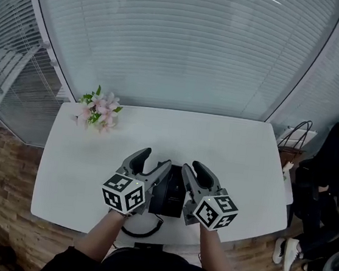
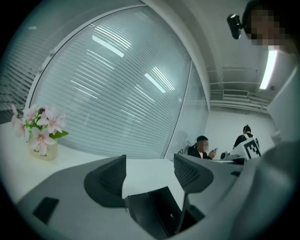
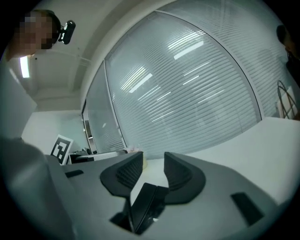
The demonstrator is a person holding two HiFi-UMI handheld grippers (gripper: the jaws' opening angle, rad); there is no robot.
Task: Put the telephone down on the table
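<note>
The black telephone [image 1: 168, 193] lies on the white table [image 1: 217, 144] near its front edge, and its coiled cord [image 1: 146, 227] loops over that edge. Both grippers hover just above it, one at each side. My left gripper [image 1: 153, 160] is open, with only bare table showing between its pads [image 2: 149, 171]; the telephone [image 2: 154, 213] shows low, under the jaws. My right gripper [image 1: 195, 169] has its jaws closer together with a narrow gap and nothing between them [image 3: 153, 166]. The telephone [image 3: 145, 204] sits below them, apart from the pads.
A small pot of pink flowers [image 1: 99, 110] stands at the table's far left corner [image 2: 41, 129]. A curved wall of window blinds [image 1: 181, 41] runs behind the table. A person in black sits off the table's right end [image 1: 337, 165], beside a wire-handled bag [image 1: 295, 138].
</note>
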